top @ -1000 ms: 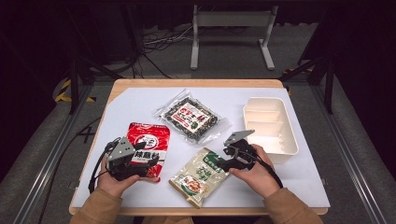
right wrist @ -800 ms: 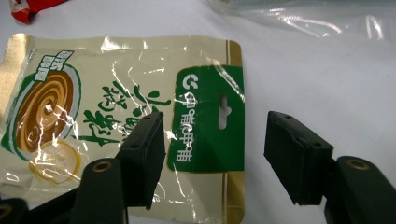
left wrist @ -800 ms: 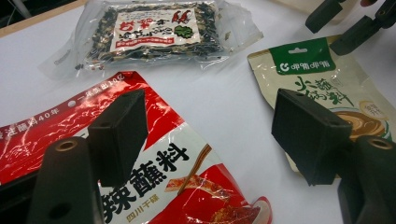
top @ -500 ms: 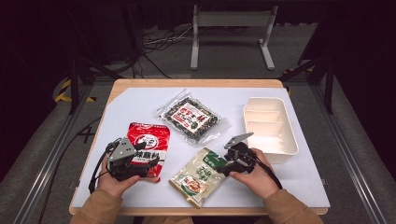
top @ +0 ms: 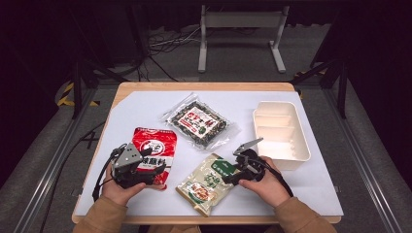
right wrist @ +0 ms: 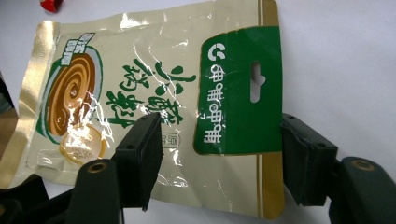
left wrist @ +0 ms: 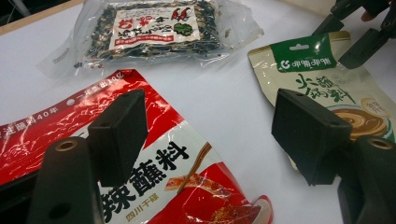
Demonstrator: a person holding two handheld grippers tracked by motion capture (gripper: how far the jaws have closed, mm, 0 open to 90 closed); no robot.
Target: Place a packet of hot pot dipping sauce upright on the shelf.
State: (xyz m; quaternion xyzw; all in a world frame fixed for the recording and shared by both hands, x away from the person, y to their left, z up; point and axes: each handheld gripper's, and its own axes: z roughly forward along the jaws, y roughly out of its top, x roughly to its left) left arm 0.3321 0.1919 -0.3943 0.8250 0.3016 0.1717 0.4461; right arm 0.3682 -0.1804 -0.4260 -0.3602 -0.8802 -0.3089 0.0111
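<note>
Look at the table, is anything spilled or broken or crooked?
Nothing is spilled or torn. The red packet, the green and cream packet and the clear seaweed bag all lie flat but at slanted angles, not lined up. The white tray sits straight with nothing in it.

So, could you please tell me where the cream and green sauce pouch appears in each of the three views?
High view: the cream and green pouch lies front centre, by the right gripper.
Left gripper view: right side, past the right-hand jaw.
Right gripper view: centre, between the open jaws.
Shared landmark: its green header.
</note>
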